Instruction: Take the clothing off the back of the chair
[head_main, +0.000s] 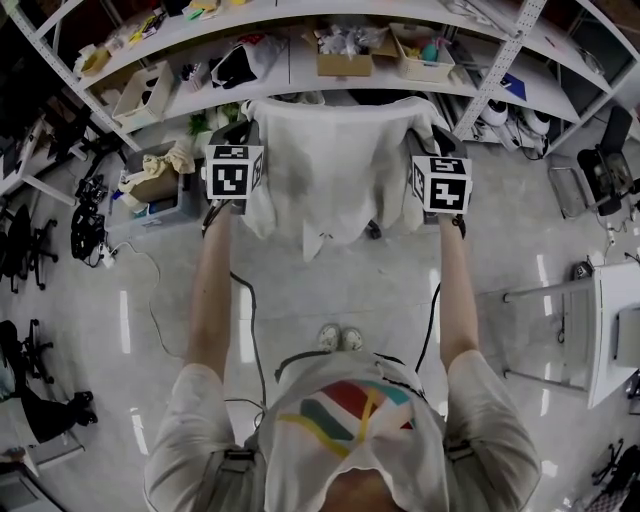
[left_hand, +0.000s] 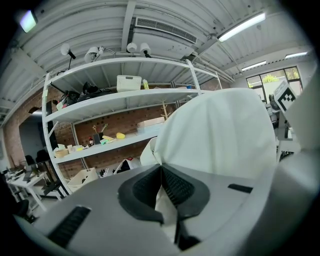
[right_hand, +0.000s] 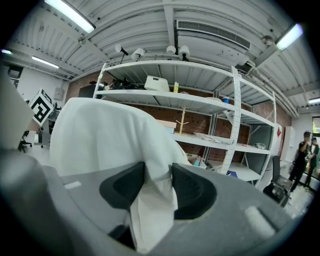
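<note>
A white garment (head_main: 330, 170) is draped over the back of a chair, which it hides almost entirely; only a caster (head_main: 373, 231) shows below it. My left gripper (head_main: 244, 133) is at the garment's upper left corner. In the left gripper view its jaws (left_hand: 161, 172) are shut on a fold of the white garment (left_hand: 220, 135). My right gripper (head_main: 432, 136) is at the upper right corner. In the right gripper view a hanging fold of the garment (right_hand: 100, 135) fills the gap between the pads (right_hand: 192, 187), which stand apart around it.
A white shelving rack (head_main: 300, 70) with boxes and clutter stands right behind the chair. Bins and a cardboard box (head_main: 160, 190) sit on the floor at the left, beside office chairs (head_main: 30, 350). A white table (head_main: 615, 320) is at the right. Cables trail across the floor.
</note>
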